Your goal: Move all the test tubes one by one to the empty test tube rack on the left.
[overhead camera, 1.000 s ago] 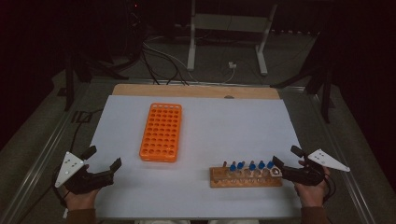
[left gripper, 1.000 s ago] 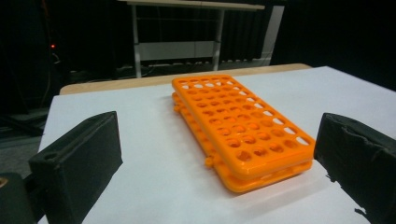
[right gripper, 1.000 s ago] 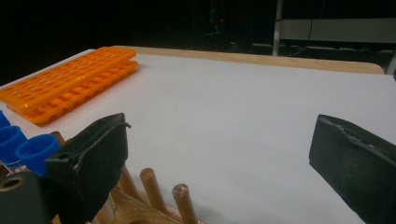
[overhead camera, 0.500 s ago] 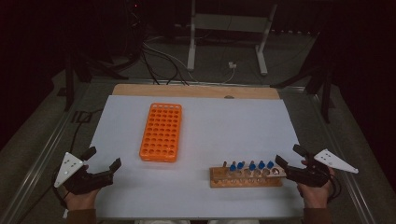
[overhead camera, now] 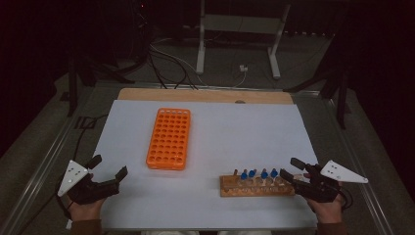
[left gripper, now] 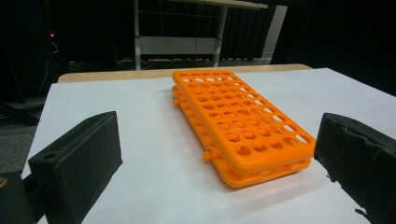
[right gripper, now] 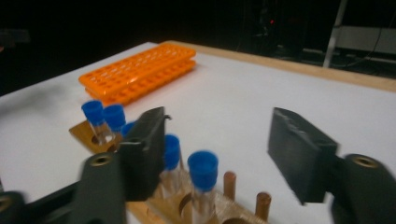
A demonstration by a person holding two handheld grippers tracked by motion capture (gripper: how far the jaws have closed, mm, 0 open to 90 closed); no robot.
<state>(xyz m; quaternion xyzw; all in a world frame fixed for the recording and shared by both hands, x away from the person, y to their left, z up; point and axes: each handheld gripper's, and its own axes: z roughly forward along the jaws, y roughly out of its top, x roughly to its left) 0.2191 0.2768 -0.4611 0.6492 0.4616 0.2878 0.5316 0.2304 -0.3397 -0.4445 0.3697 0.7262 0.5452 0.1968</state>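
Your right gripper (overhead camera: 292, 171) is at the right end of the wooden rack (overhead camera: 254, 187); its jaws have just been closing, yet they are apart, with a blue-capped tube (right gripper: 202, 173) between them and no pad pressing on it; your left gripper (overhead camera: 108, 168) rests with jaws wide apart at the near left corner of the white sheet (overhead camera: 235, 132); the orange rack (overhead camera: 169, 138) lies flat beyond it.

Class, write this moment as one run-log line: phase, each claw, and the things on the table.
phase: approach | right claw: closing over blue-capped tube in wooden rack, not gripping | left claw: open, idle | orange rack: empty
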